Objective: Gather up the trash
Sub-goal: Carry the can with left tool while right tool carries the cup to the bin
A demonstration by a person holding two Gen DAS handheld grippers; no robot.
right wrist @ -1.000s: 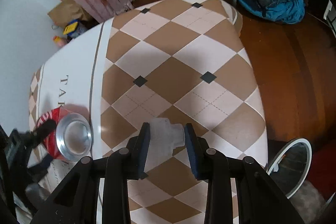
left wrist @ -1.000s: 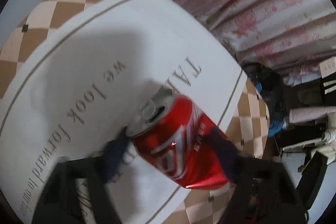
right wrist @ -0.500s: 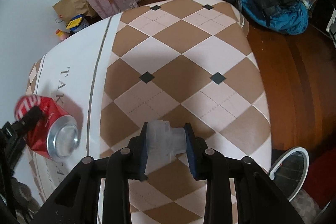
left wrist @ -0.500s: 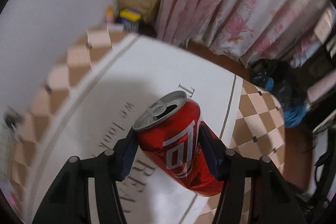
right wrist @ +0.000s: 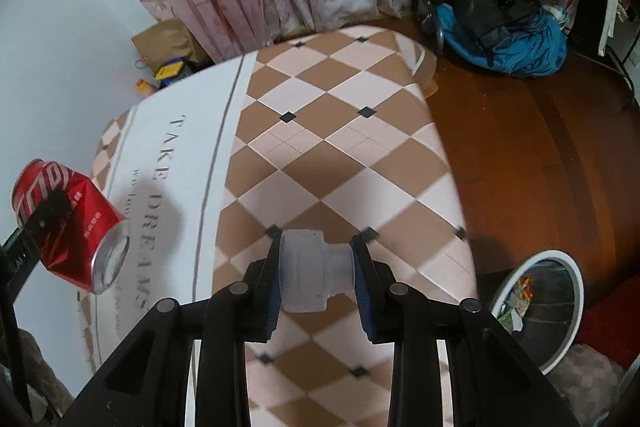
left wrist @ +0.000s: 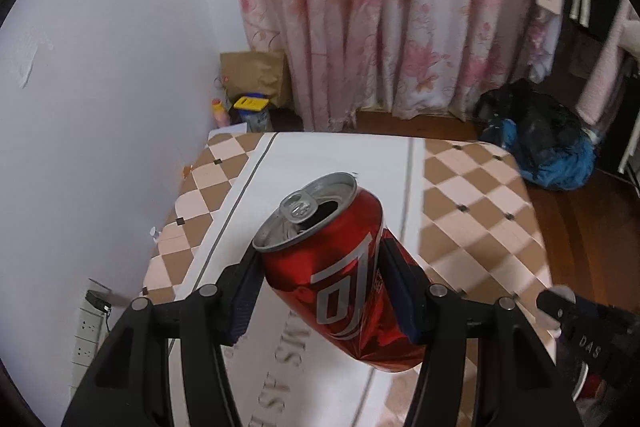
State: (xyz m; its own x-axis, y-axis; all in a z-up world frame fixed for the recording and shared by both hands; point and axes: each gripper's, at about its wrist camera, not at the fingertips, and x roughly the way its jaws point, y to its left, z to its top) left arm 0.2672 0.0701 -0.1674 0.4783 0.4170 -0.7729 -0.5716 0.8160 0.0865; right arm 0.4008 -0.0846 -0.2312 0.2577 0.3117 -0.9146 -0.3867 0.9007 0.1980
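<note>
My left gripper (left wrist: 320, 267) is shut on a dented red soda can (left wrist: 340, 279), held tilted in the air above the table, its opened top facing up and away. The can also shows at the left of the right wrist view (right wrist: 68, 223). My right gripper (right wrist: 318, 275) is shut on a small translucent plastic cup (right wrist: 312, 275), held above the checkered tablecloth (right wrist: 340, 147). A white-rimmed trash bin (right wrist: 540, 307) with litter inside stands on the floor at the lower right.
The table with the brown and pink checkered cloth stands against a white wall (left wrist: 100, 87). Pink flowered curtains (left wrist: 380, 7) hang behind. A brown paper bag (left wrist: 252, 75) and a blue and black bag pile (right wrist: 500, 27) lie on the wooden floor.
My left gripper has lifted the can up off the table and levelled toward the curtains. My right gripper has risen with the plastic cup, bringing the bin more into view.
</note>
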